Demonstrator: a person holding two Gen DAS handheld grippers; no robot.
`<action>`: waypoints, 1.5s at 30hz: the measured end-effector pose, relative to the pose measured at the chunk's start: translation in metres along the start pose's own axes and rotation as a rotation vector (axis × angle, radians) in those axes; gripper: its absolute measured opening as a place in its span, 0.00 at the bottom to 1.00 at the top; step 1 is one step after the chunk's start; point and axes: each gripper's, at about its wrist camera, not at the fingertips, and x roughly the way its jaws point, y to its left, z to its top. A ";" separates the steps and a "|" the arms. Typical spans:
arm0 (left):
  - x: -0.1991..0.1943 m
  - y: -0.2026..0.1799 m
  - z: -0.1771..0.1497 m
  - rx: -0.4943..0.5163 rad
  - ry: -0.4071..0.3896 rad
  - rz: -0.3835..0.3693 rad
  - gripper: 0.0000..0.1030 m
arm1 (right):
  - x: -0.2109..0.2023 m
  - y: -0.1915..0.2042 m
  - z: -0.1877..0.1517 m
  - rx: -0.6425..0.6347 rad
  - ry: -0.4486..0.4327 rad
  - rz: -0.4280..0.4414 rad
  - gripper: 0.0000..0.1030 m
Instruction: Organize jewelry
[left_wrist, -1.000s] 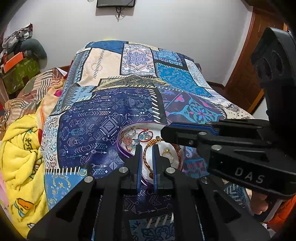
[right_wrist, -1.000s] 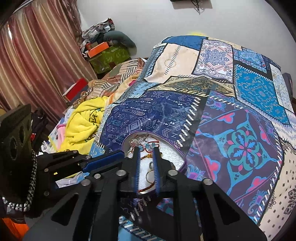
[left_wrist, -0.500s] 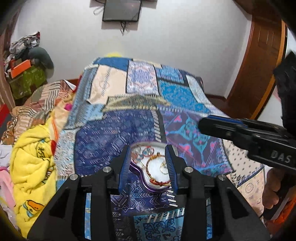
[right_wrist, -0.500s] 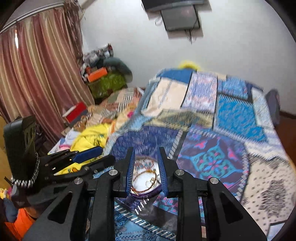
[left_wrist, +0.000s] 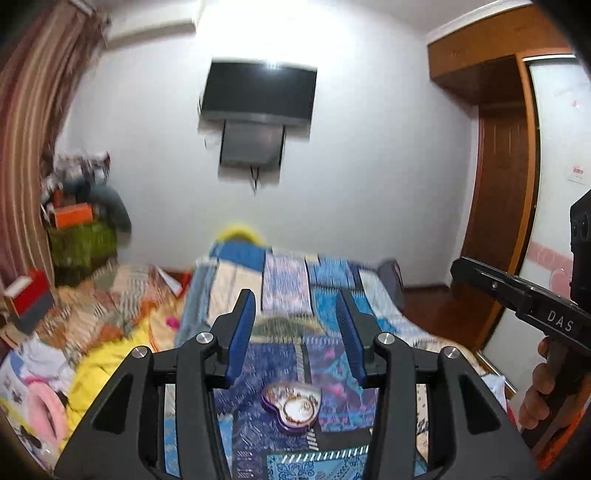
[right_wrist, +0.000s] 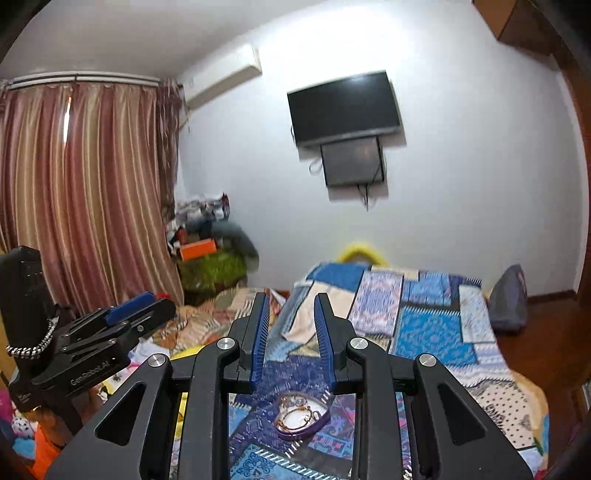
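A tray with jewelry in it lies on the bed, at its near end, below and between the spread fingers of my left gripper. My right gripper hangs over the same tray, my left gripper beside it on the left. Blankets lie heaped left of the bed, with a pile of boxes behind them in the corner, beside the curtain. A TV hangs on the wall behind the bed. A door stands to the right.
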 end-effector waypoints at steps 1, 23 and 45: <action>-0.009 -0.003 0.002 0.008 -0.024 0.006 0.44 | -0.006 0.003 0.001 -0.006 -0.015 -0.009 0.22; -0.077 -0.028 -0.007 0.045 -0.165 0.118 0.99 | -0.034 0.018 -0.009 -0.039 -0.101 -0.190 0.98; -0.082 -0.038 -0.012 0.073 -0.163 0.123 0.99 | -0.040 0.020 -0.016 -0.055 -0.075 -0.185 0.98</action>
